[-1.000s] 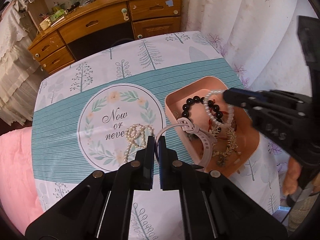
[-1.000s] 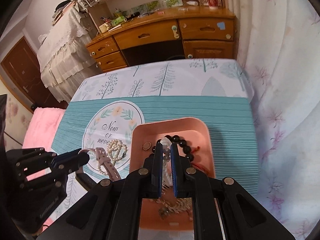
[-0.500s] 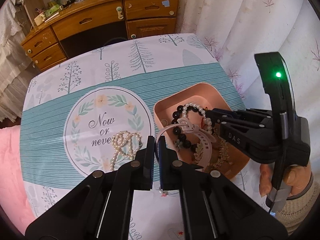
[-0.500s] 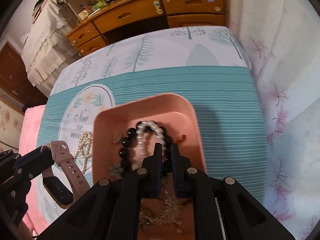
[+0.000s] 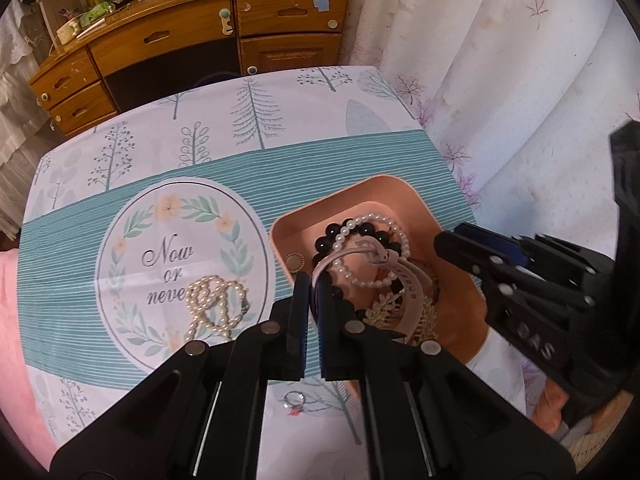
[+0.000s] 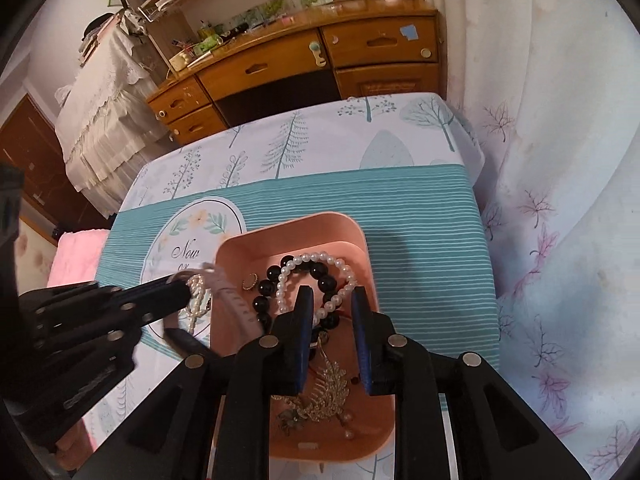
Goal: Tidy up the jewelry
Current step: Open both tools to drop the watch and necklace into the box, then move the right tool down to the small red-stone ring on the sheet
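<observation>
A pink tray (image 5: 394,186) (image 6: 362,236) holds a black bead bracelet (image 6: 324,280), a white pearl bracelet (image 6: 320,258), a gold leaf brooch (image 6: 332,390) and a small round piece (image 6: 250,281). My left gripper (image 5: 313,280) is shut on a pale pink watch (image 5: 408,284) and holds it over the tray's left part. In the right wrist view the watch (image 6: 236,304) hangs blurred at the tray's left rim. My right gripper (image 6: 331,300) is open and empty, just above the bracelets. A pearl necklace (image 5: 216,304) and a ring (image 5: 294,400) lie on the cloth.
The table carries a teal and white tablecloth (image 5: 240,152) with a round "Now or never" print. A wooden desk (image 5: 192,36) stands beyond the far edge. A white curtain (image 5: 500,80) hangs close on the right. A pink cloth (image 5: 12,320) lies at the left.
My right gripper has opened and pulled back a little over the tray. My left gripper has carried the watch further right, over the tray.
</observation>
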Available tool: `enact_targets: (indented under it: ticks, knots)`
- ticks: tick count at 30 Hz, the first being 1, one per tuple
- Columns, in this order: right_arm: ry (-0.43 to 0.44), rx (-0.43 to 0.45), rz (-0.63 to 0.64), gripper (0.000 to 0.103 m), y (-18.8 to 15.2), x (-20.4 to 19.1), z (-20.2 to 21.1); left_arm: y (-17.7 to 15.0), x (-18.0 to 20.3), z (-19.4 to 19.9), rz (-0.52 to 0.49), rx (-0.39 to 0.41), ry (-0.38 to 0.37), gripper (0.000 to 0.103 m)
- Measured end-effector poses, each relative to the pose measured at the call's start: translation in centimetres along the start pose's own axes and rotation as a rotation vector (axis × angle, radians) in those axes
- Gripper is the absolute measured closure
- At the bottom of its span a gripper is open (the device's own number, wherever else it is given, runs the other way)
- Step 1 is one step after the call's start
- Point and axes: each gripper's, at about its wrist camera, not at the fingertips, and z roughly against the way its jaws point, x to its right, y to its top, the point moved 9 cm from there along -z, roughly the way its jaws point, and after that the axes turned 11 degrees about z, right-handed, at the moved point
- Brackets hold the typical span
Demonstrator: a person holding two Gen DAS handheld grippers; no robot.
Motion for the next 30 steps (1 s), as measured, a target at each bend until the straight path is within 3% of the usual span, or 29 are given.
enact_targets:
  ticks: [7,13,16,23,30]
  knots:
    - [-0.062,0.001,0.001,0.084,-0.9,1.1,1.0,0.6,0.9,-2.5,0.020,-0.005,-0.013,0.101]
    - [-0.072,-0.011,-0.012,0.084,-1.7,1.7,0.6,0.8,0.7,-4.9,-0.008,-0.006,0.033,0.099]
    - [-0.073,-0.014,-0.016,0.084,-1.9,1.8,0.5,0.7,0.4,-5.3,0.002,-0.033,0.018,0.097]
    - [-0.071,-0.012,-0.005,0.084,-1.7,1.0,0.4,0.8,-0.1,-3.4,0.012,-0.019,-0.023,0.067]
    - [-0.061,-0.018,0.018,0.084,-1.9,-0.5,0.7,0.2,-1.0,-0.6,-0.001,0.004,-0.024,0.065]
